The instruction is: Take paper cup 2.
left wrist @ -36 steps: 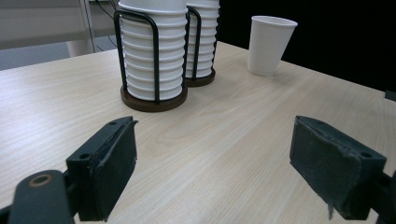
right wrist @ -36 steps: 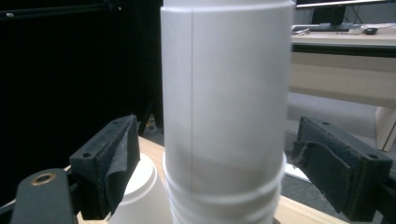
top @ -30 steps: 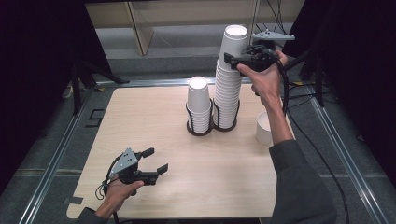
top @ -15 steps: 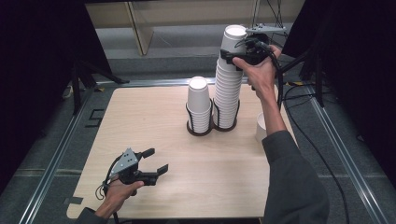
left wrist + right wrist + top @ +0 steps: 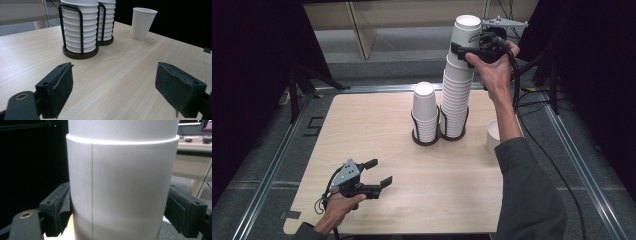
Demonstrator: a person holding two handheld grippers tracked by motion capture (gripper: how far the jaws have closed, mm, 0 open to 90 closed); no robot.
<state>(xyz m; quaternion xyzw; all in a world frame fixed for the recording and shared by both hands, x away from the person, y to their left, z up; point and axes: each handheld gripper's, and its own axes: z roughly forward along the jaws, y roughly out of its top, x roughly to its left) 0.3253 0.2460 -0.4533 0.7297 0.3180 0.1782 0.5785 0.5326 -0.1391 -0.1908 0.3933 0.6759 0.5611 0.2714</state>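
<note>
Now right tool (image 5: 464, 48) clamped on top cup (image 5: 465, 35); left tool (image 5: 379, 172) apart, idle. Risk: nested cups lift together, tall stack (image 5: 457, 100) tips.

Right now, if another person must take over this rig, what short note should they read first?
Right gripper: raised at the top of the tall cup stack, jaws on both sides of a cup near the top; the pads seem to touch it.
Left gripper: open, holding nothing, low over the near left part of the table.
Things: the tall stack and the short cup stack each stand in a black wire holder. One single cup stands alone on the table to the right.
Done: one cup is already out.
Left: probably lift the gripped cup off and put it down.
</note>
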